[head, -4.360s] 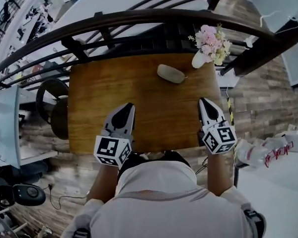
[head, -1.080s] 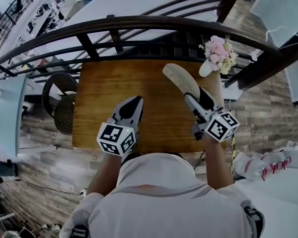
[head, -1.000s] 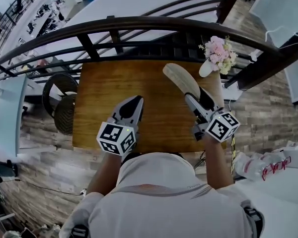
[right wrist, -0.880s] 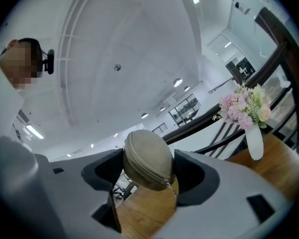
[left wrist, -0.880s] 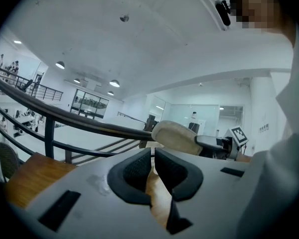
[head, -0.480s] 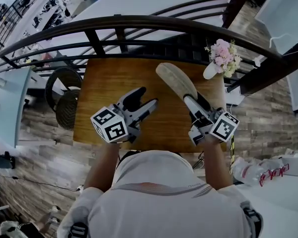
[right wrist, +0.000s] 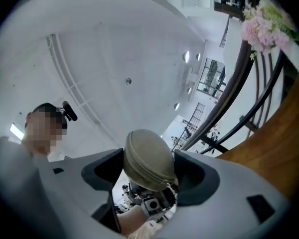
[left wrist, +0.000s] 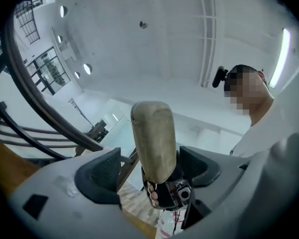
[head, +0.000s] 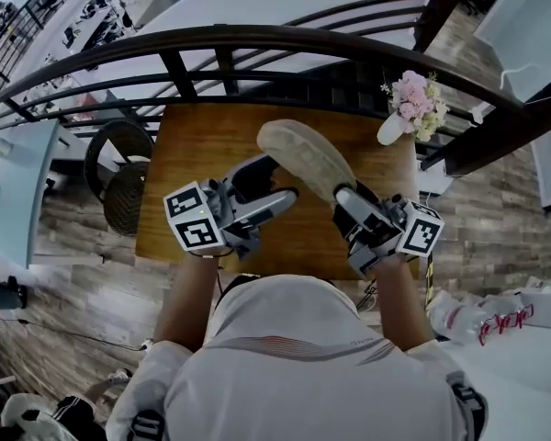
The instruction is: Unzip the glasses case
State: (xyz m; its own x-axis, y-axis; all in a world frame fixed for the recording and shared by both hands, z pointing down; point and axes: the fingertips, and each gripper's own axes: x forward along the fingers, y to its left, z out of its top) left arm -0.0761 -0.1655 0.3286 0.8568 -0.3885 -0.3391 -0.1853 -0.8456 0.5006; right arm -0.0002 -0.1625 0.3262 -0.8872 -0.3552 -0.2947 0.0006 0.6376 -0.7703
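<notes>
Glasses case (head: 305, 157) is off the table (head: 188, 182) now, clamped at one end in right gripper (head: 349, 202), swung toward left gripper (head: 274, 182). Left jaws have just been opening wide; case's free end sits between them, untouched. Looks like setup to grab the zip (right wrist: 142, 173). Pull itself: can't make out.

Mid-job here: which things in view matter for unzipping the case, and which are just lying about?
For the job: glasses case, gripped by the right hand-held gripper; left hand-held gripper, jaws just been opening, case showing between them, not gripped.
Lying about: vase of flowers; table; railing; chair.
</notes>
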